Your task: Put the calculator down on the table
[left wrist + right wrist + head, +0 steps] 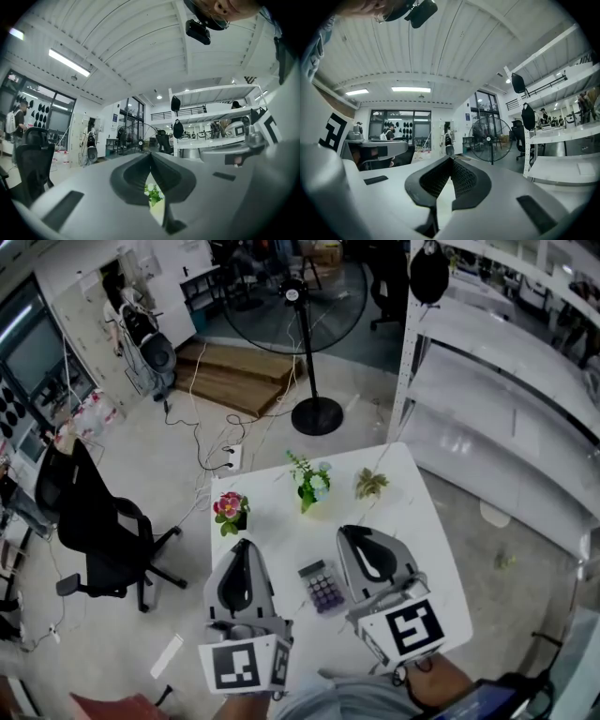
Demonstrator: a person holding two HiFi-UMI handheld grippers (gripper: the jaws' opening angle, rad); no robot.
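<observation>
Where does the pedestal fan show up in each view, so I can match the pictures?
Head view: pedestal fan, top centre.
Left gripper view: pedestal fan, small, just left of centre.
Right gripper view: pedestal fan, right of centre.
Shared landmark: white shelving, right of it in all three.

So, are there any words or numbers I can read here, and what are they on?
No text here can be read.
Calculator: keys and screen too small to read.
Left cube, right cube: only black-and-white square patterns, no words.
Blue wall sign: too blurred to read.
</observation>
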